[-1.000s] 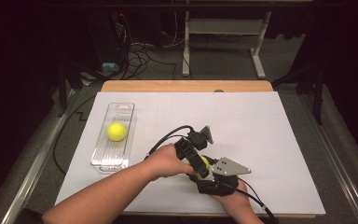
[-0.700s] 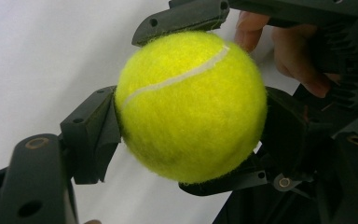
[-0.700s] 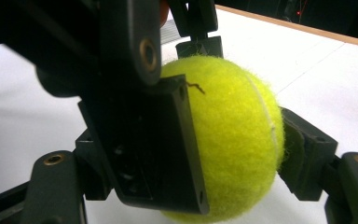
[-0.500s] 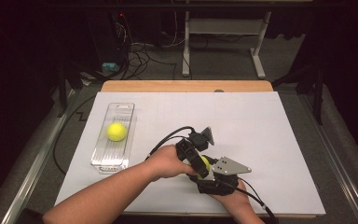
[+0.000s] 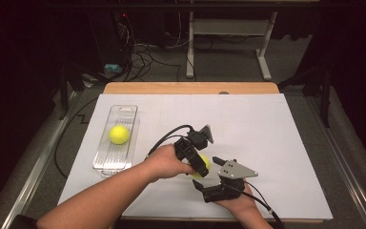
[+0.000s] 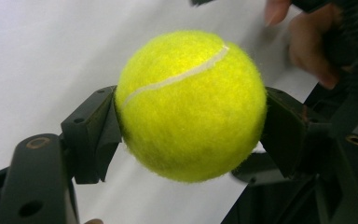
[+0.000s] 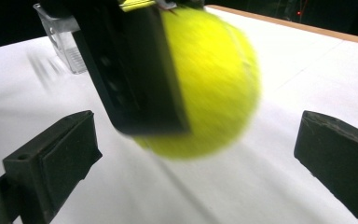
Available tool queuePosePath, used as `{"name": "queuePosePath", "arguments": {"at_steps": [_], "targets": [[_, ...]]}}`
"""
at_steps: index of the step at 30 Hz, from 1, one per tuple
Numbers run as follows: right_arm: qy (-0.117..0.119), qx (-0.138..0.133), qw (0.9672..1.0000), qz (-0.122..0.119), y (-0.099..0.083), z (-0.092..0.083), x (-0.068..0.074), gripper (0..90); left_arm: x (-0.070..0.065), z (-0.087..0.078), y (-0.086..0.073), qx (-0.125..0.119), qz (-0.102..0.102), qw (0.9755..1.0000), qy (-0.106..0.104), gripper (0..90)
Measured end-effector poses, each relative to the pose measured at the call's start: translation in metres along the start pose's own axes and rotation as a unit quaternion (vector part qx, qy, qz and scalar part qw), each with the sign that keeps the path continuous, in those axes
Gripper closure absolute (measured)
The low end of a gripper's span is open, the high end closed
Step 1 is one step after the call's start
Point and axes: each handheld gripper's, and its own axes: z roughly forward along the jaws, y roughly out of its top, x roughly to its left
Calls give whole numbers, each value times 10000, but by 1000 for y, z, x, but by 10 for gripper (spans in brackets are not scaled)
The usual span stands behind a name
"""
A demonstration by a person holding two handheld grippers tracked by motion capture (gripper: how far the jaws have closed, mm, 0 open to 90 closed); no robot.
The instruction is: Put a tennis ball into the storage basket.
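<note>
Tennis ball (image 6: 190, 105) half-hidden, seemingly claw-clamped

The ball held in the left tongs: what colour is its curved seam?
White, on the yellow-green ball; clearest in the left gripper view.

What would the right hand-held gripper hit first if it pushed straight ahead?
Most likely the ball held in the left hand-held gripper, which sits ahead between the open jaws of the right hand-held gripper. The left one's near jaw might touch first; depth is unclear.
</note>
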Motion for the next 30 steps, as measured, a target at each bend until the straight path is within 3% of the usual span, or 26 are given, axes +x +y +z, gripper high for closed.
{"name": "queuePosePath", "arguments": {"at_steps": [7, 15, 30], "targets": [[-235, -12, 9997, -1, -5, -14, -16, 0, 14, -9, -10, -26, -197, 9997, 171, 269], [-663, -25, 9978, 63, -12, -34, -39, 0, 34, -26, -27, -91, -465, 9982, 357, 269], [-1417, 6, 9892, 382, -36, -81, -77, 0, 71, -60, -66, -138, -933, 9936, 615, 269]]}}
